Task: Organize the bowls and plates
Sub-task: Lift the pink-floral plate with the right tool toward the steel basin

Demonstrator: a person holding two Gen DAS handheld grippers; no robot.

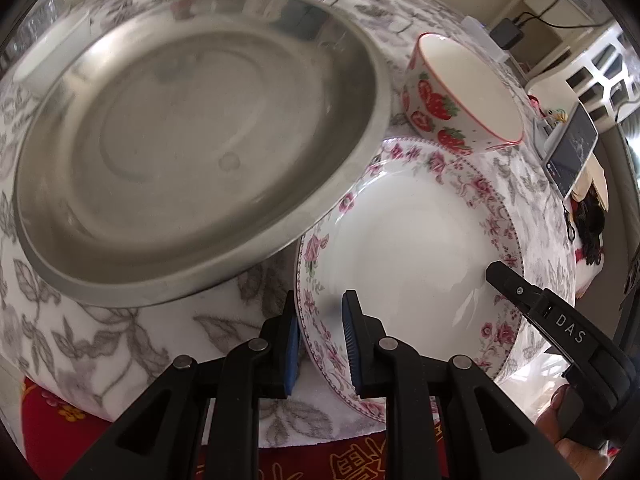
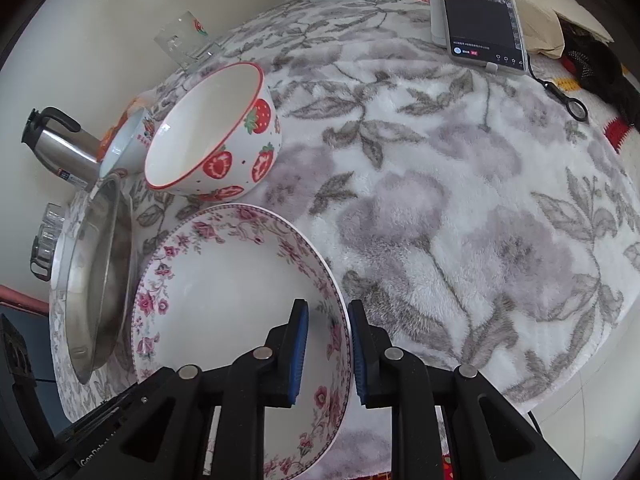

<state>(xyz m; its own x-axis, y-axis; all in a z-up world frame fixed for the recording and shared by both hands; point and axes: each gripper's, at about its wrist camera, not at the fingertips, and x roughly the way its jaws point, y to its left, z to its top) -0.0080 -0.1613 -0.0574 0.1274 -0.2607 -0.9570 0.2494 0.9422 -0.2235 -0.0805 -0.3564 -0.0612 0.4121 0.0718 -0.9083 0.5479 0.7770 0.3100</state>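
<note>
A white plate with a pink floral rim (image 1: pixel 408 236) lies on the leaf-patterned cloth; it also shows in the right wrist view (image 2: pixel 224 292). My left gripper (image 1: pixel 320 320) straddles its near-left rim, jaws partly closed with a gap still showing. My right gripper (image 2: pixel 328 336) straddles the opposite rim the same way, and its finger (image 1: pixel 516 292) shows in the left wrist view. A steel plate (image 1: pixel 192 148) overlaps the floral plate's left edge and also shows in the right wrist view (image 2: pixel 96 280). A strawberry bowl (image 1: pixel 460 96) stands upright behind; it also shows in the right wrist view (image 2: pixel 212 132).
A phone on a stand (image 2: pixel 480 8) is at the table's far right edge. A steel thermos (image 2: pixel 60 144), a small white bowl (image 2: pixel 128 140) and glassware (image 2: pixel 48 236) stand along the wall side. Bare cloth (image 2: pixel 460 208) lies right of the plates.
</note>
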